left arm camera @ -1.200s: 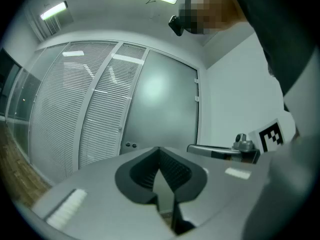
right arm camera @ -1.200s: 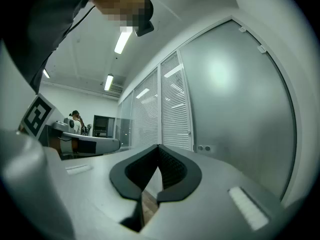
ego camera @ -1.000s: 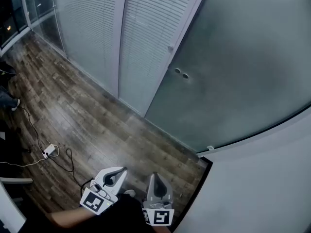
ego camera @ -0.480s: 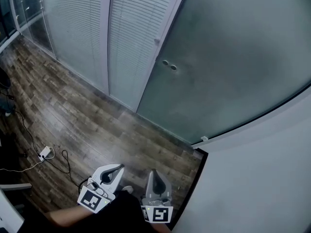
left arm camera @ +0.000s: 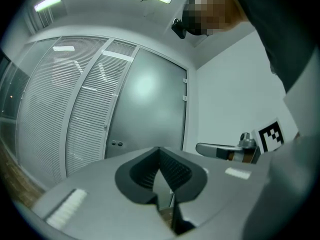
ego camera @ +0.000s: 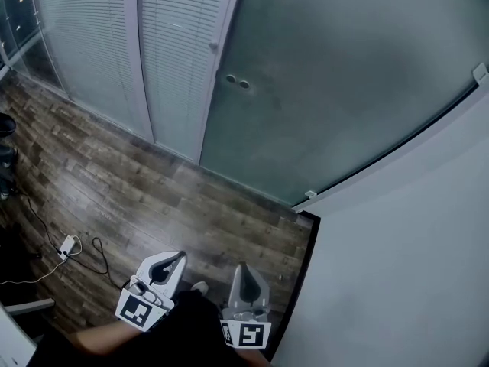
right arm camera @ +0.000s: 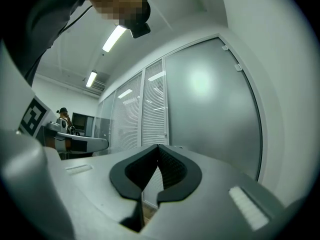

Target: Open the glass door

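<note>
The frosted glass door stands closed ahead, between slatted blind panels and a white wall. It also shows in the left gripper view and the right gripper view. Two small round knobs sit near its left edge. My left gripper and right gripper are low over the wooden floor, well short of the door, pointing level towards it. Both are shut with nothing between the jaws, the left and the right alike.
White slatted blind panels run left of the door. A white wall stands to the right, with a dark skirting line. A power strip with cables lies on the wooden floor at the left. A person stands far off.
The door and its knobs have slid up and to the left in the head view, and more of the white wall shows. Both grippers stay low in the picture, still shut.
</note>
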Demonstrator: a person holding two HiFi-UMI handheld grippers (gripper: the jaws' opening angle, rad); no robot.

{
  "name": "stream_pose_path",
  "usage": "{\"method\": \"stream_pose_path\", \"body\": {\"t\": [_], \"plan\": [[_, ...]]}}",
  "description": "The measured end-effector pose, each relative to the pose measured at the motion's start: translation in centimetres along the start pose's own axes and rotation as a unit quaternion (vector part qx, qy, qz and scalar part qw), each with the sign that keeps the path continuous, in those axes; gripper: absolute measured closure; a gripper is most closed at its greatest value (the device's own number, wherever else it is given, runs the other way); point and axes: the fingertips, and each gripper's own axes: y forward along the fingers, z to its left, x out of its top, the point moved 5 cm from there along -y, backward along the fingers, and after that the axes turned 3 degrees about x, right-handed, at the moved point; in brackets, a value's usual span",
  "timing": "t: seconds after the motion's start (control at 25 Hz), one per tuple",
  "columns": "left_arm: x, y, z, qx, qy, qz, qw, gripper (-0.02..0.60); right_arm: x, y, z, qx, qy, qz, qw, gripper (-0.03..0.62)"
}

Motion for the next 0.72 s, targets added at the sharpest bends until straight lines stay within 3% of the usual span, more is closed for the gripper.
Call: {"method": "stream_pose_path", "body": {"t": [0.52,0.72], "plan": [[-2.9,-0.9,-5.0,-0.015,0.005,0.023,0.9996,0.581,-2.2,-5.4,-2.5,-0.02,0.025,0.001,0.999,0.592],[-2.4,-0.2,-5.7,-0.02,0.006,0.009,0.9997,0.581,-2.2,-6.6,-3.9,-0.035,0.024,-0.004,0.999,0.592]]}}
